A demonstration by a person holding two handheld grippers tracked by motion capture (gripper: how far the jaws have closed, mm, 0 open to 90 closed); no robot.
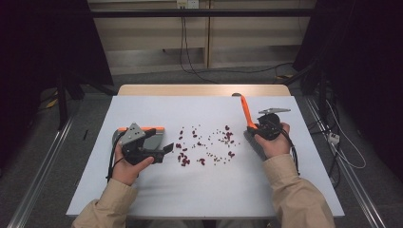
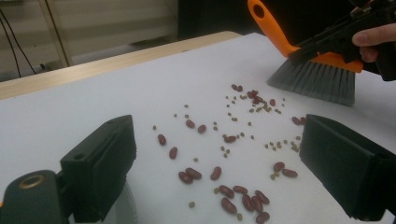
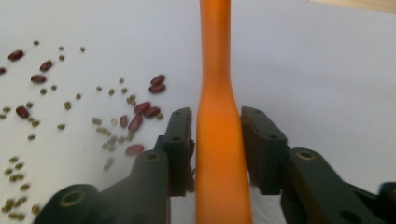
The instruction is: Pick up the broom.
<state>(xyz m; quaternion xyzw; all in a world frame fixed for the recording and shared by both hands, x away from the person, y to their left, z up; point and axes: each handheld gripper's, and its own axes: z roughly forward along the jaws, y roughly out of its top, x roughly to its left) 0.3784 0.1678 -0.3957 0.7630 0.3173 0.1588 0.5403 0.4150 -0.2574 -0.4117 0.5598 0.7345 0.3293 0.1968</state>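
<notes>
Sweeping step under way, judged from the layout. Left hand-held gripper (image 1: 161, 151) at the left of the counter (image 1: 142, 199), jaws spread apart in its own view, resting over a grey dustpan (image 1: 153, 138) with orange rim; pan apparently without beans so far, though mostly hidden. Red beans and small green ones (image 1: 204, 145) scattered mid-counter, between pan and brush. Right hand-held gripper (image 3: 217, 140) clamped on the orange-handled brush (image 2: 317, 77), bristles near the pile's right edge. Next, probably: drawing bristles leftward, steadying the pan's lip flat.
</notes>
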